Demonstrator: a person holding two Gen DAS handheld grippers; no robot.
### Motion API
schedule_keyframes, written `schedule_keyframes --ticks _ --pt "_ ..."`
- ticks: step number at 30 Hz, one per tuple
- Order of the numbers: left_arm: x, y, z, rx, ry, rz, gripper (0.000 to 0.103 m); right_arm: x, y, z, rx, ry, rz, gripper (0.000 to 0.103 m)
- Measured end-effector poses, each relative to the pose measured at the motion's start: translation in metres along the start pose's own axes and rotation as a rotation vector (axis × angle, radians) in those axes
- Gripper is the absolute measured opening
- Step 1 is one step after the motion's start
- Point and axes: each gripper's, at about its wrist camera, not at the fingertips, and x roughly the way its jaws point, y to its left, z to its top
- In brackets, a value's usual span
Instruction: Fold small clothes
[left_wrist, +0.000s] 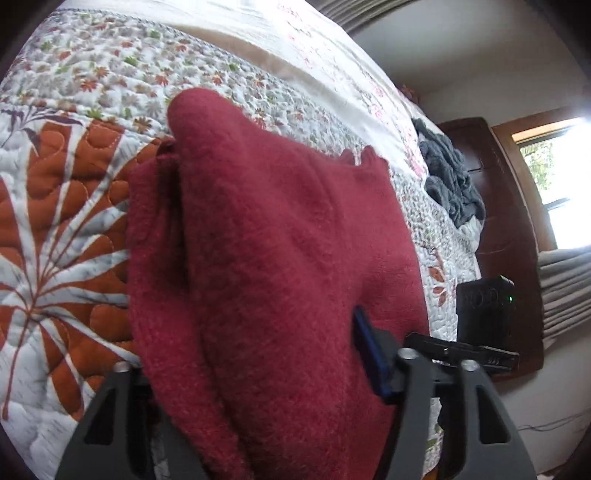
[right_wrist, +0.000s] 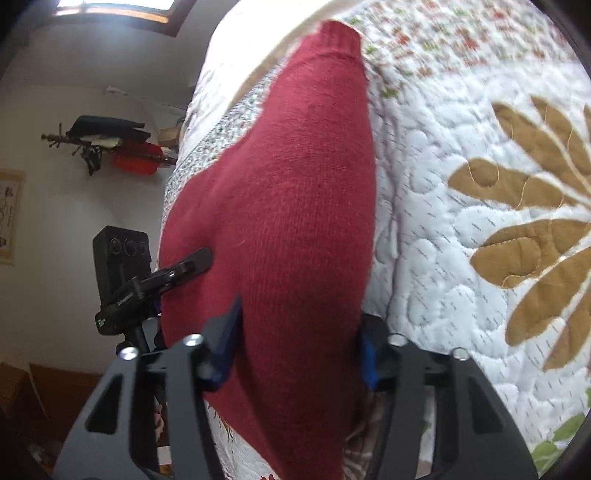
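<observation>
Quilted floral bedspread (left_wrist: 74, 206) under fuzzy, bunched red knit sweater (left_wrist: 266, 236).

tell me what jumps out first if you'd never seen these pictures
The red sweater fills the middle of both views, bunched between the fingers of the left gripper and the right gripper. Under it lies a white quilt with big leaf shapes. A grey blanket sits crumpled at the far edge of the bed.

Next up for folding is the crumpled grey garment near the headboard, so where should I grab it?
Judging loosely, pinch a raised fold atop the crumpled grey fleecy garment, coming from above: it lies bunched on the floral quilt, with no flat edge showing.
</observation>
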Motion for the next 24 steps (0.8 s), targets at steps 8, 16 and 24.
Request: schedule_keyframes --ticks 8,16,24 --pt "-0.019 -0.052 -0.028 0.031 -0.055 -0.100 0.038 -0.062 0.023 -0.023 -0.079 -0.040 0.009 0.042" --pt "-0.003 -0.131 -0.088 0.071 -0.043 -0.168 0.038 -0.152 0.005 -0.075 -0.097 -0.079 0.008 0.042" --pt "0.038 -0.168 -0.148 0.075 0.013 -0.146 0.038 -0.187 -0.049 -0.133 -0.045 -0.082 -0.036 0.042"
